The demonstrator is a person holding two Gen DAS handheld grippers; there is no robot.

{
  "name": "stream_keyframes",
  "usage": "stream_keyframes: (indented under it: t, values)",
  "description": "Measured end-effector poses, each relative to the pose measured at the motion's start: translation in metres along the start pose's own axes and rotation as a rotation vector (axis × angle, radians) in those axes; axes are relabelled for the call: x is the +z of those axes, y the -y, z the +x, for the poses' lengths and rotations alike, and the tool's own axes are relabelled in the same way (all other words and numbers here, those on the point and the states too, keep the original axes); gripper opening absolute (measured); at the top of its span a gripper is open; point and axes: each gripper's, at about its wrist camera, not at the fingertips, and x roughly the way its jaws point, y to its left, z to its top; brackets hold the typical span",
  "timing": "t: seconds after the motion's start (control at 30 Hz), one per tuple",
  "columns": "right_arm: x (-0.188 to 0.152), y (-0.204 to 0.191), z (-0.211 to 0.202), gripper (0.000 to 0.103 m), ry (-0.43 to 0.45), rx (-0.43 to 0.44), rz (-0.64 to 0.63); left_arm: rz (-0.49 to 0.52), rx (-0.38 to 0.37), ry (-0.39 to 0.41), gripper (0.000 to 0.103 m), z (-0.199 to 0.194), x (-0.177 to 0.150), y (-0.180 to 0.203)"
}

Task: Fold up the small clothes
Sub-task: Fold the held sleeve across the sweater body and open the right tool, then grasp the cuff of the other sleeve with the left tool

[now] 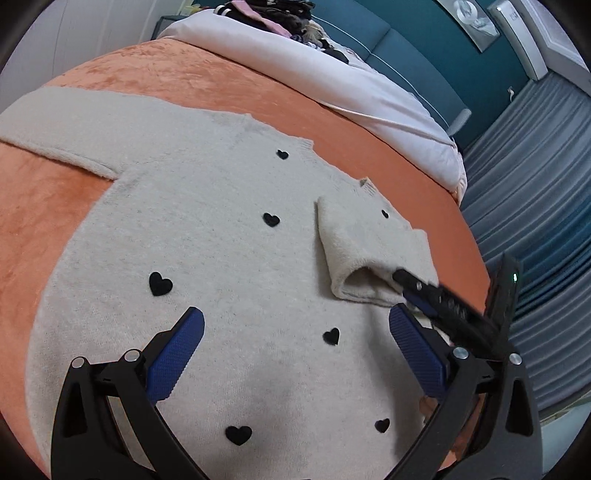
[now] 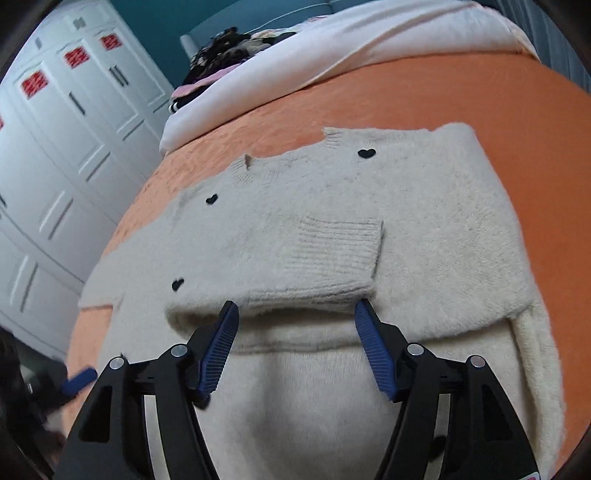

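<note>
A cream fuzzy sweater point(image 1: 221, 229) with small black hearts lies flat on an orange blanket point(image 1: 44, 221). One sleeve point(image 1: 362, 254) is folded in over the body; the other sleeve point(image 1: 55, 125) stretches out to the far left. My left gripper point(image 1: 295, 328) is open and empty above the sweater's lower body. My right gripper point(image 2: 295, 314) is open, its jaws wide apart just in front of the folded sleeve's ribbed cuff point(image 2: 332, 254). The right gripper also shows in the left wrist view point(image 1: 410, 288), its tip at the cuff opening.
A white duvet point(image 1: 332, 81) lies behind the blanket, with a pile of dark and pink clothes point(image 1: 273, 14) on it. White wardrobe doors point(image 2: 55, 147) stand at left. The bed edge and a grey striped floor point(image 1: 535, 184) lie to the right.
</note>
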Motion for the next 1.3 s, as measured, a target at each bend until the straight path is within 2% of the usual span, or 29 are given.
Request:
stream_keyframes:
  t: [0.03,0.07,0.1,0.13,0.2,0.27,0.33,0.37,0.4,0.43,0.5,0.53,0.57,0.6,0.67,0.7,0.73,0.77,0.8,0.9,0.97,1.0,1.03,1.07,1.13,1.17,1.2,1.23,1.3]
  values:
    - [0.007,0.001,0.009,0.062,0.006,0.008,0.030,0.041,0.016,-0.002,0.098,0.000,-0.004,0.005]
    - [0.015,-0.002,0.015,0.055,0.015,0.002,0.040,0.073,0.026,-0.002,0.098,-0.001,-0.006,0.008]
    - [0.019,-0.009,0.018,0.016,0.013,-0.010,0.037,0.106,0.037,-0.002,0.098,-0.002,-0.006,0.010]
    - [0.028,-0.017,0.023,0.002,-0.001,0.011,0.042,0.123,0.043,0.001,0.098,-0.005,-0.007,0.009]
    - [0.046,-0.055,0.024,0.002,0.028,0.107,0.012,0.140,0.047,0.013,0.098,-0.010,-0.003,0.005]
    - [0.053,-0.104,0.020,0.002,0.029,0.166,-0.098,0.132,0.056,0.031,0.098,-0.014,0.002,0.000]
    - [0.051,-0.137,0.011,0.005,0.023,0.200,-0.169,0.104,0.070,0.042,0.098,-0.017,0.008,-0.007]
    - [0.046,-0.140,0.005,0.009,0.035,0.202,-0.177,0.090,0.070,0.047,0.098,-0.020,0.010,-0.010]
    - [0.038,-0.132,-0.006,0.025,0.065,0.177,-0.163,0.078,0.067,0.054,0.098,-0.024,0.011,-0.015]
    - [0.030,-0.118,-0.015,0.051,0.098,0.125,-0.137,0.077,0.065,0.060,0.098,-0.028,0.010,-0.017]
    - [0.012,-0.075,-0.036,0.065,0.185,-0.034,-0.069,0.091,0.074,0.068,0.098,-0.035,0.008,-0.023]
    - [0.005,-0.049,-0.041,0.067,0.201,-0.129,-0.027,0.100,0.083,0.072,0.098,-0.038,0.004,-0.027]
    - [0.002,-0.030,-0.041,0.067,0.190,-0.179,0.016,0.104,0.090,0.072,0.098,-0.039,0.000,-0.029]
    - [0.001,-0.011,-0.037,0.067,0.157,-0.196,0.069,0.099,0.092,0.067,0.098,-0.040,-0.004,-0.033]
    - [0.003,0.011,-0.015,0.067,0.068,-0.159,0.135,0.072,0.082,0.050,0.098,-0.038,-0.012,-0.039]
    - [0.006,0.013,0.000,0.060,0.016,-0.148,0.149,0.051,0.077,0.036,0.098,-0.038,-0.016,-0.042]
    - [0.009,0.007,0.013,0.027,-0.026,-0.149,0.150,0.038,0.075,0.028,0.098,-0.039,-0.019,-0.044]
    - [0.012,-0.007,0.020,0.013,-0.032,-0.136,0.126,0.032,0.074,0.027,0.098,-0.041,-0.023,-0.044]
    - [0.021,-0.032,0.018,0.007,0.005,-0.060,0.082,0.034,0.076,0.030,0.098,-0.044,-0.023,-0.045]
    - [0.039,-0.122,0.005,0.006,0.095,0.152,-0.073,0.073,0.097,0.055,0.098,-0.052,-0.018,-0.045]
    - [0.041,-0.168,0.011,0.007,0.070,0.307,-0.158,0.088,0.106,0.071,0.098,-0.052,-0.006,-0.043]
    - [0.039,-0.185,0.021,0.013,0.018,0.351,-0.213,0.086,0.090,0.077,0.098,-0.049,0.001,-0.042]
    - [0.034,-0.194,0.032,0.026,-0.031,0.339,-0.270,0.080,0.078,0.078,0.098,-0.046,0.006,-0.042]
    - [0.027,-0.195,0.036,0.029,-0.032,0.275,-0.303,0.069,0.070,0.073,0.098,-0.039,0.013,-0.041]
    - [0.015,-0.171,0.024,0.030,0.021,0.137,-0.330,0.046,0.018,0.050,0.098,-0.022,0.025,-0.039]
    - [0.010,-0.141,0.009,0.031,0.063,0.064,-0.304,0.033,0.001,0.039,0.098,-0.011,0.030,-0.039]
    - [0.006,-0.119,-0.003,0.037,0.093,0.013,-0.271,0.023,-0.025,0.027,0.098,0.002,0.035,-0.039]
    - [0.000,-0.080,-0.023,0.050,0.140,-0.072,-0.211,0.013,-0.031,0.014,0.098,0.014,0.039,-0.039]
    - [-0.011,-0.015,-0.044,0.059,0.201,-0.226,-0.112,-0.033,-0.023,-0.014,0.098,0.045,0.047,-0.046]
